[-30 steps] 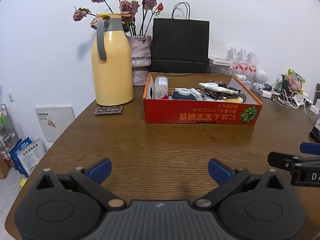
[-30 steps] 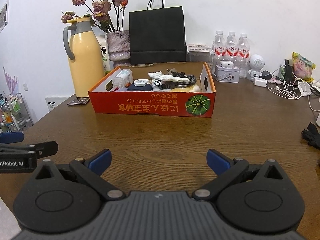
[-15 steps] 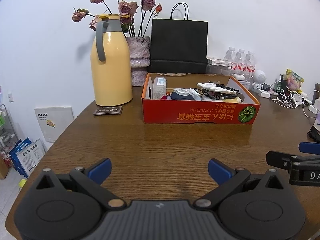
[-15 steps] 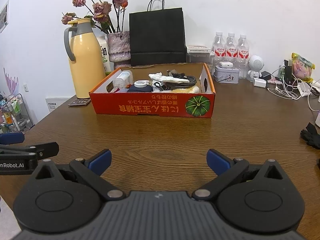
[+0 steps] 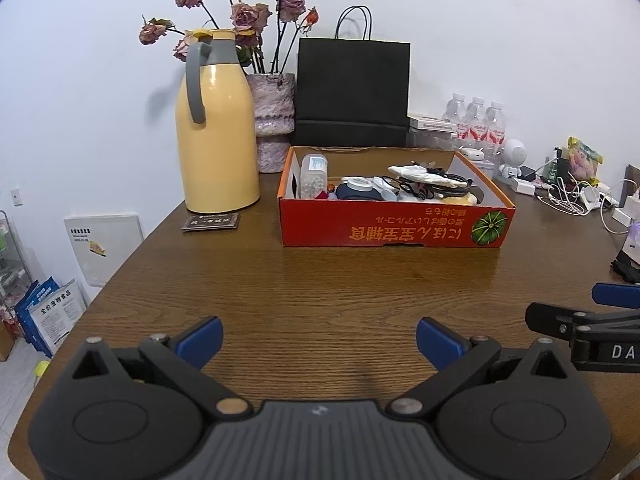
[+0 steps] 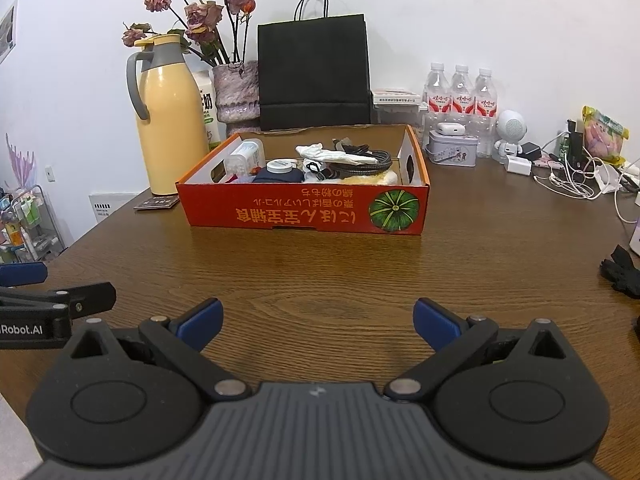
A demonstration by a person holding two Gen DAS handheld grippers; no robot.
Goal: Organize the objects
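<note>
A red cardboard box (image 5: 392,228) (image 6: 304,216) stands on the brown wooden table (image 5: 320,292), holding a clear bottle (image 5: 313,174), a dark pouch with a white lid (image 5: 356,190), white cloth and black cables (image 6: 360,158). My left gripper (image 5: 318,340) is open and empty, low over the table in front of the box. My right gripper (image 6: 318,320) is open and empty too, beside the left one. Each gripper's side shows in the other's view.
A yellow thermos jug (image 5: 216,128), a vase of dried roses (image 5: 272,128) and a black paper bag (image 5: 352,92) stand behind the box. Water bottles (image 6: 460,92), a tin (image 6: 452,152), chargers and cables (image 6: 572,176) crowd the right. A black glove (image 6: 620,272) lies right.
Both grippers have drawn back slightly from the box and stay open. Nothing on the table has moved.
</note>
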